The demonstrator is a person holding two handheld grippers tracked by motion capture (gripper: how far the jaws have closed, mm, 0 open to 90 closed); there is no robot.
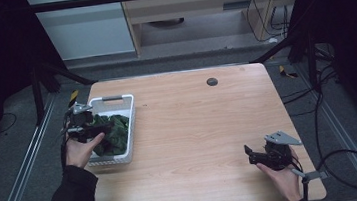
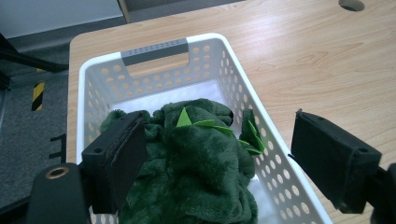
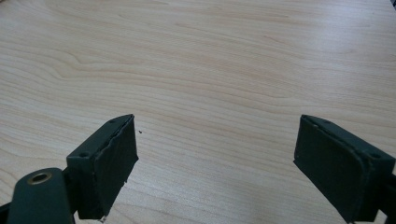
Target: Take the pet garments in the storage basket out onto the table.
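The table (image 3: pixel 210 70) beneath the right gripper (image 3: pixel 215 158) is pale wood with a smooth, matt finish and fine wavy grain. That gripper's pads (image 3: pixel 116 158) look like matt black rubber or foam, slightly rough and frayed along the edges, on black plastic mounts. Between the spread jaws of the left gripper (image 2: pixel 219 158) lies a dark green plush cloth (image 2: pixel 196 172), soft and fuzzy, with small bright green felt-like points. It sits in a white plastic basket (image 2: pixel 93 84), smooth and perforated with round holes, its handle insert matt grey.
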